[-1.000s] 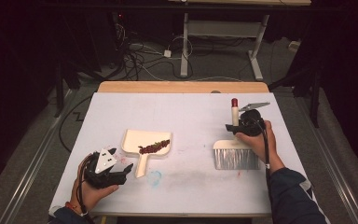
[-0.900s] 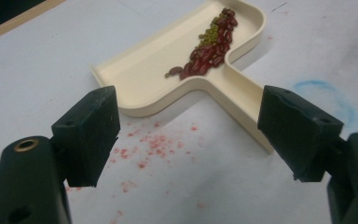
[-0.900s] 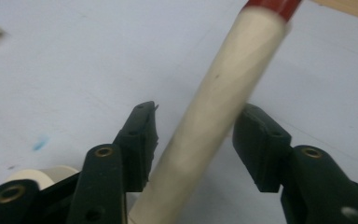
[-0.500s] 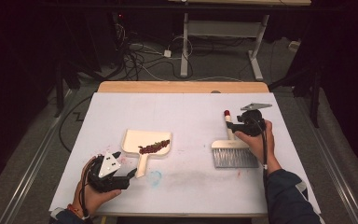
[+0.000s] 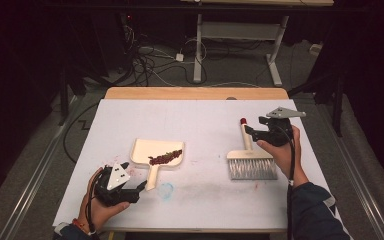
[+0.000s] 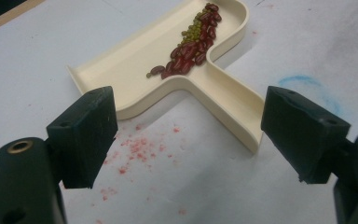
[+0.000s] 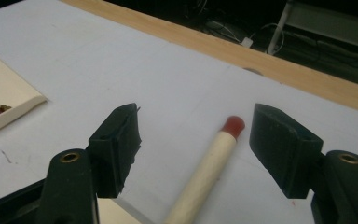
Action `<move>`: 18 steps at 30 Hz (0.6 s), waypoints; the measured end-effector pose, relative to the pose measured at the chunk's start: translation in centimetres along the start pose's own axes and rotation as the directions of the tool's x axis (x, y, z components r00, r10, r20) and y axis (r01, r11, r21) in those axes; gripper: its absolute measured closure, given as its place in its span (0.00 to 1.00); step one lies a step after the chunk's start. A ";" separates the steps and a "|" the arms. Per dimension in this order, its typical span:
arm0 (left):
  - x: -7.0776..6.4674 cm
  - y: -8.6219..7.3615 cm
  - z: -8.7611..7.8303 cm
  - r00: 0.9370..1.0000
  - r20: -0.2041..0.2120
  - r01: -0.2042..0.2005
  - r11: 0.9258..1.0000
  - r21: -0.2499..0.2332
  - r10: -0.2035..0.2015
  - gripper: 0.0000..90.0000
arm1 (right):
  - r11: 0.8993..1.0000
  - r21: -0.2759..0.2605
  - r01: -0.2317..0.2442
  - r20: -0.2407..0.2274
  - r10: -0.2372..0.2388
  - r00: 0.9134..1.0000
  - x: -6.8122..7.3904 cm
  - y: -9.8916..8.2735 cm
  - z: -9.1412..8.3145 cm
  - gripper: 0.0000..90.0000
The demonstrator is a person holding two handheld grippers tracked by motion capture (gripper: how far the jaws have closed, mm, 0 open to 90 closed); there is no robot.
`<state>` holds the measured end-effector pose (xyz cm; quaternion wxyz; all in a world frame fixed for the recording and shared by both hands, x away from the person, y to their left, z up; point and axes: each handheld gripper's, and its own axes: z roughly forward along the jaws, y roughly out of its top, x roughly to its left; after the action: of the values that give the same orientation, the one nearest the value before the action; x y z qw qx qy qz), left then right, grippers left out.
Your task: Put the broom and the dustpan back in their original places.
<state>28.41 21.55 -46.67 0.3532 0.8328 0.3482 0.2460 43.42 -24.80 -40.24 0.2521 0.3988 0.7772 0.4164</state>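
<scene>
A cream dustpan [image 5: 152,152] lies left of centre with red and green beans [image 5: 166,158] in it. Just beyond my left gripper [image 5: 139,187], which is open, lies the pan's handle [image 6: 228,102], with the beans [image 6: 191,44] farther off. A brush lies to the right, its bristles [image 5: 251,169] toward me and its red-tipped handle [image 5: 243,129] pointing away. My right gripper [image 5: 251,131] hovers over that handle. Its jaws have just been opening and stand apart on either side of the handle [image 7: 205,172], touching nothing. The red tip [image 7: 233,125] rests on the table.
The white table cover [image 5: 200,120] carries red specks [image 6: 137,147] by the pan and a blue smudge [image 5: 166,190]. A wooden edge [image 5: 195,93] runs along the far side. Beyond it are floor cables and desk legs.
The right gripper's jaws have spread off the brush handle and the hand has lifted slightly. The handle, raised before, now lies lower on the table. The left gripper has stayed put.
</scene>
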 end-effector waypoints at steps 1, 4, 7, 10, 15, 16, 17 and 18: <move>0.0 0.0 0.0 1.000 -0.003 0.000 1.000 0.001 0.000 0.20 | 1.000 -0.008 0.005 -0.003 -0.005 1.000 0.2 0.1 -0.2 0.37; 0.0 0.0 0.0 1.000 -0.002 0.001 1.000 0.000 -0.001 0.20 | 0.999 -0.025 0.021 -0.008 -0.021 1.000 0.6 0.3 -0.8 0.36; 0.0 0.0 0.0 1.000 0.000 0.000 1.000 -0.001 0.000 0.20 | 0.999 -0.043 0.032 -0.012 -0.033 0.999 1.0 0.5 -1.5 0.35; 0.0 0.0 0.1 1.000 0.002 0.002 1.000 0.001 -0.002 0.20 | 0.997 -0.070 0.044 -0.021 -0.046 0.999 1.5 0.7 -2.3 0.35; -0.1 0.0 0.1 1.000 0.002 -0.001 1.000 0.003 0.001 0.20 | 0.995 -0.081 0.066 -0.024 -0.068 0.997 2.5 0.8 -3.1 0.33; -0.1 0.0 0.1 1.000 0.002 0.000 1.000 0.002 0.000 0.20 | 0.994 -0.085 0.072 -0.028 -0.074 0.997 2.6 0.8 -3.3 0.33; -0.1 0.0 0.1 1.000 0.004 0.000 1.000 0.003 0.000 0.20 | 0.993 -0.090 0.075 -0.028 -0.077 0.997 2.8 0.8 -3.4 0.33; -0.1 0.1 0.1 1.000 0.001 -0.001 1.000 0.004 0.001 0.20 | 0.993 -0.095 0.071 -0.030 -0.074 0.997 2.9 0.8 -3.6 0.33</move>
<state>28.44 21.38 -46.73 0.3514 0.8338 0.3482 0.2451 39.53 -23.73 -37.83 0.2724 0.3509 0.7748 0.4498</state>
